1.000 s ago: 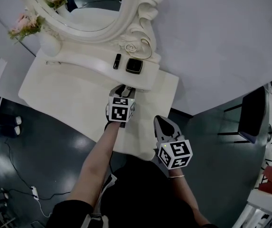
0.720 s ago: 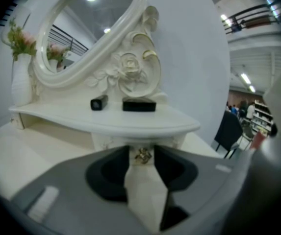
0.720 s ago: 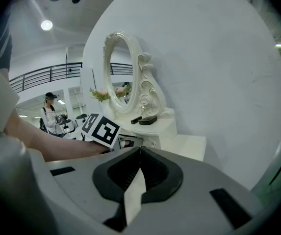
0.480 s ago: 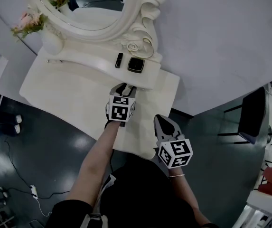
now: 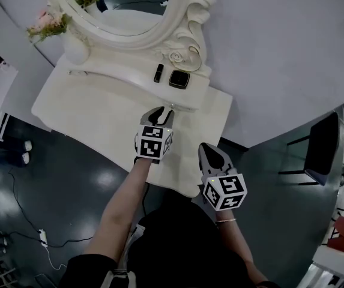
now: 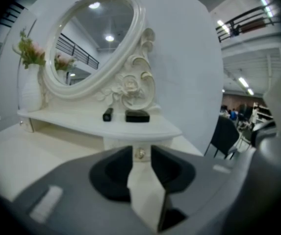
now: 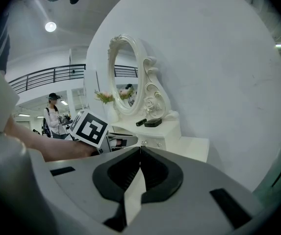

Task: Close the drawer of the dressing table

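Observation:
The white dressing table [image 5: 93,122] carries a raised shelf [image 5: 129,77] under an oval mirror [image 5: 129,5]. A small drawer [image 6: 118,142] with a round knob [image 6: 140,153] sits under the shelf's right end and looks flush with its frame. My left gripper [image 5: 161,113] points at that knob. Its jaws are closing, and the knob shows in the narrow gap [image 6: 140,150] just ahead of the tips; I see no pad pressing on it. Lower right, my right gripper [image 5: 211,155] hangs over the table's front corner, shut and empty [image 7: 140,148].
A black tube [image 5: 158,72] and a black square case [image 5: 179,79] lie on the shelf. A white vase with pink flowers [image 5: 69,41] stands at the shelf's left end. A black chair [image 5: 322,149] stands to the right on the dark floor. A grey wall is behind.
My left gripper has moved a little up the picture, toward the shelf's right end. The head view has shifted slightly. The right gripper has kept its place.

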`<state>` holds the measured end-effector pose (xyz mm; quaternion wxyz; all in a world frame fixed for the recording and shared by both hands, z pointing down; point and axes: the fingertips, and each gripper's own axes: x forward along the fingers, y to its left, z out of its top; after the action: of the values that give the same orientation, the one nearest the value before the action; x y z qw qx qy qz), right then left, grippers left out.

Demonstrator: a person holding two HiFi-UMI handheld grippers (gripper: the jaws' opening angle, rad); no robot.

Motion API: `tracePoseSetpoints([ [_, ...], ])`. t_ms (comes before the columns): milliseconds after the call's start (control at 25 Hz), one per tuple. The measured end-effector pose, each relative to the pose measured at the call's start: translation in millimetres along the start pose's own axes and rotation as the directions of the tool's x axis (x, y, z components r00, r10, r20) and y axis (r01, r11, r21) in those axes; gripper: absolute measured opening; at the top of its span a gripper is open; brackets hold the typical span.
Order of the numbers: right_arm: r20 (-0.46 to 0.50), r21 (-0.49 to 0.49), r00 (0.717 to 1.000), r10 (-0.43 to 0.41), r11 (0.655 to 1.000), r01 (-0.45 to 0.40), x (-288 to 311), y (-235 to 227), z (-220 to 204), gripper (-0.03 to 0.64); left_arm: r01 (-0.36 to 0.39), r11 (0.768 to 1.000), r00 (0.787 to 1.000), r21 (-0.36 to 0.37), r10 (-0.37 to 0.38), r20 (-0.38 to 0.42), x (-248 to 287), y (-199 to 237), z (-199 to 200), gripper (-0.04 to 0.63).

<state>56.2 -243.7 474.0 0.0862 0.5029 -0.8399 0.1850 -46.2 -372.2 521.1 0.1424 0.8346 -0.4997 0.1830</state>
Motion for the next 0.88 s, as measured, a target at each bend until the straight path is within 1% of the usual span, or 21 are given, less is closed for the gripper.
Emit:
tracePoseSetpoints([
  [440, 0.017, -0.008, 1.0, 0.023, 1.0, -0.023, -8.4, 12.9, 0.2, 0.005, -0.019, 0.999, 0.999, -0.034, 0.02, 0.03, -43.3, -4.5, -7.2, 0.089],
  [880, 0.032, -0.023, 0.999, 0.036, 0.999, -0.035, -21.4, 21.3, 0.6, 0.005, -0.036, 0.998, 0.997, -0.048, 0.039, 0.066, -88.5, -21.5, -13.8, 0.057],
])
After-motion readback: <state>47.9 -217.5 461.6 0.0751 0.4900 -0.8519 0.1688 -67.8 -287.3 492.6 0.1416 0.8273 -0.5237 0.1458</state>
